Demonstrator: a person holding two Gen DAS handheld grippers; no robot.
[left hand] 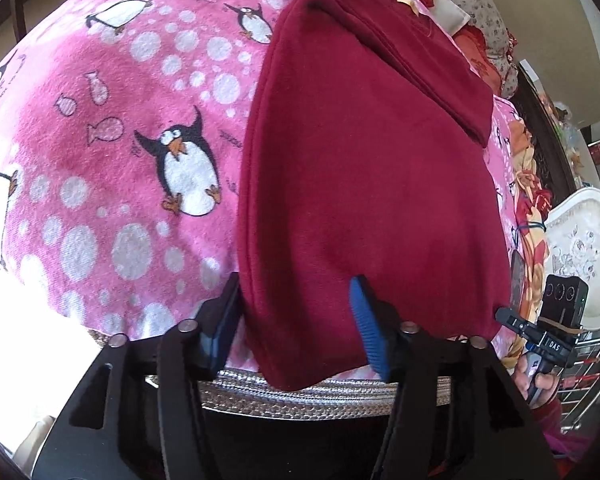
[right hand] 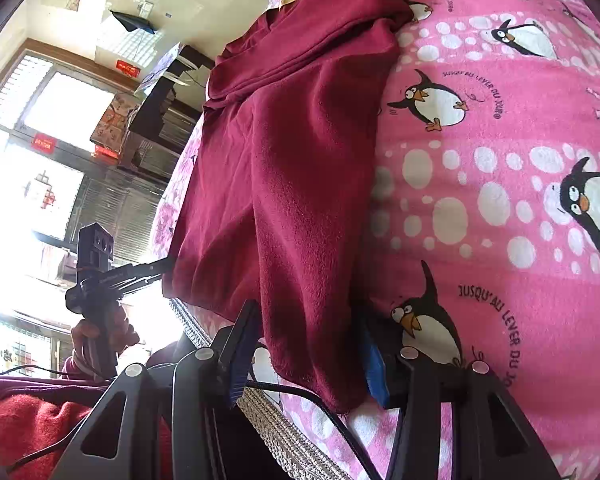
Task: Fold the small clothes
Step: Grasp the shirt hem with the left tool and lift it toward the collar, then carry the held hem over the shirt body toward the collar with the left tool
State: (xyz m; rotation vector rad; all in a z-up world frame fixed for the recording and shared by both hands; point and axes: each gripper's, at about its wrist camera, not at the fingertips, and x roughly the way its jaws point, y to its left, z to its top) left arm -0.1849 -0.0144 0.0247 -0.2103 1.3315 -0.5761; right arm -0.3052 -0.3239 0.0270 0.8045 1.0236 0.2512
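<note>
1. The maroon garment (left hand: 364, 184) hangs its near hem between the blue pads of my left gripper (left hand: 296, 320); the 2 fingers stand apart, one at each side of the hem, and I cannot tell whether either pad presses the cloth.
2. In my right wrist view the same maroon garment (right hand: 284, 168) drops a near corner between the spread fingers of my right gripper (right hand: 306, 356), again with the pads well apart.
3. The garment lies on the pink penguin blanket (left hand: 120, 128), its hem spilling over the woven mat edge (left hand: 320, 396) at the bed's near side.
4. Farther up, a folded layer lies across the garment's top, with a small tan label (left hand: 405, 0) showing.
5. Only the left view shows the white ornate headboard (left hand: 580, 232) behind my other tool; only the right view shows the bright window (right hand: 60, 112) and the blanket's printed lettering (right hand: 512, 344).
</note>
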